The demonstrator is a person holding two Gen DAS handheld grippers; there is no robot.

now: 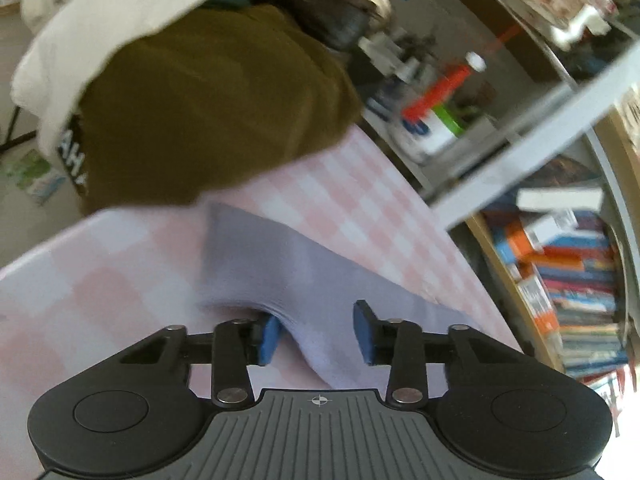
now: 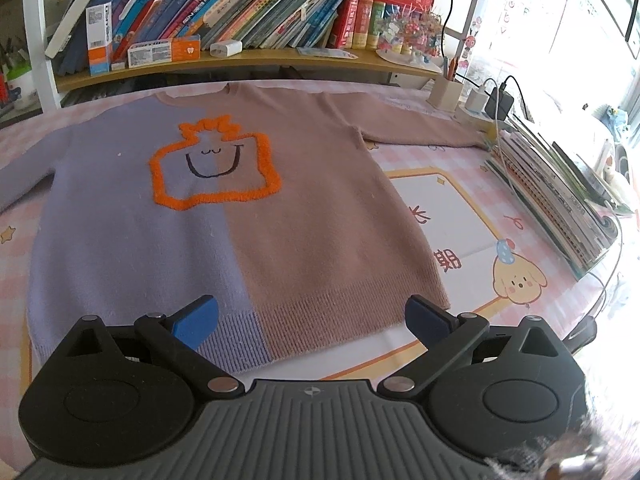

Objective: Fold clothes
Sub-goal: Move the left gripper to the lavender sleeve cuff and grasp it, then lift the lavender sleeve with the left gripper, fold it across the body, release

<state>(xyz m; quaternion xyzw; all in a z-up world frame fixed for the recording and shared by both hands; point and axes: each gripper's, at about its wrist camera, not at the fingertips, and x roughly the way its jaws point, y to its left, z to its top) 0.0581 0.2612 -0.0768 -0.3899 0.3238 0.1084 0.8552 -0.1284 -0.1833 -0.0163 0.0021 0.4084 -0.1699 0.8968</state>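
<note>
A sweater (image 2: 224, 216), lilac on its left half and dusty pink on its right, with an orange fuzzy outline motif, lies flat face up on the pink checked tablecloth (image 2: 460, 208). Its pink sleeve (image 2: 420, 130) stretches out to the right. My right gripper (image 2: 312, 322) is open and empty, hovering over the sweater's bottom hem. In the left wrist view my left gripper (image 1: 316, 334) is open with the lilac sleeve (image 1: 288, 264) bunched up between its fingers; the left fingertip (image 1: 270, 338) is partly under the fabric. The view is blurred.
A pile of olive and cream clothes (image 1: 208, 104) sits at the table's far end in the left wrist view. A bookshelf (image 2: 240, 12) runs along the back. A stack of books (image 2: 560, 196), chargers and cables (image 2: 496, 100) crowd the right side.
</note>
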